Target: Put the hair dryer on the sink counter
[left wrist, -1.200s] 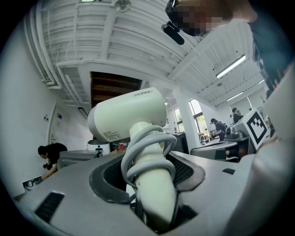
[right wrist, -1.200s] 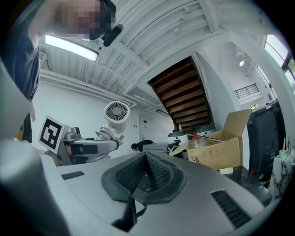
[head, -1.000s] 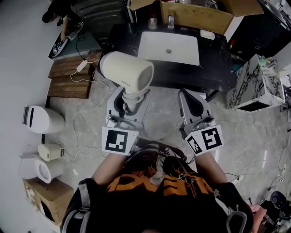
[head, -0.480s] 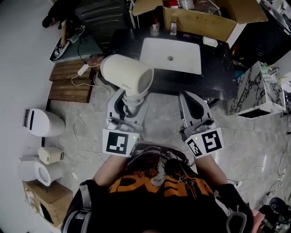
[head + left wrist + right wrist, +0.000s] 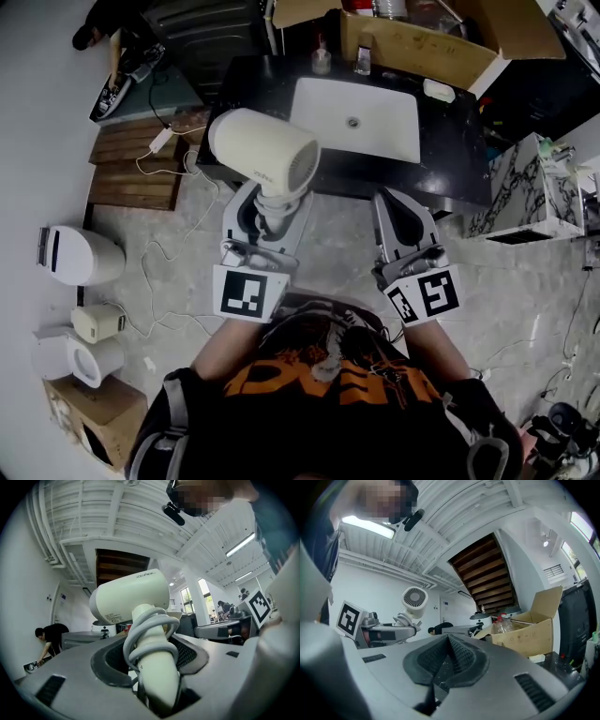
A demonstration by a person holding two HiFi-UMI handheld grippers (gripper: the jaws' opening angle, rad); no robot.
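Note:
A cream hair dryer (image 5: 261, 159) with its grey cord wound round the handle stands upright in my left gripper (image 5: 266, 208), which is shut on the handle. In the left gripper view the hair dryer (image 5: 133, 599) rises from between the jaws, the cord coiled around the handle (image 5: 152, 653). The black sink counter (image 5: 445, 141) with a white basin (image 5: 361, 117) lies just ahead of both grippers. My right gripper (image 5: 405, 214) is shut with nothing in it; in the right gripper view its pads (image 5: 447, 660) meet, and the hair dryer (image 5: 414, 598) shows at the left.
Small bottles (image 5: 322, 62) and a white soap dish (image 5: 438, 90) sit on the counter's back edge, with an open cardboard box (image 5: 441, 33) behind. A wooden pallet (image 5: 136, 169), white cables and white appliances (image 5: 80, 255) lie on the floor at left. A marble-patterned block (image 5: 530, 183) stands at right.
The view has shifted a little: the sink counter sits slightly lower and closer in the head view. Both grippers keep their places, the hair dryer still held upright.

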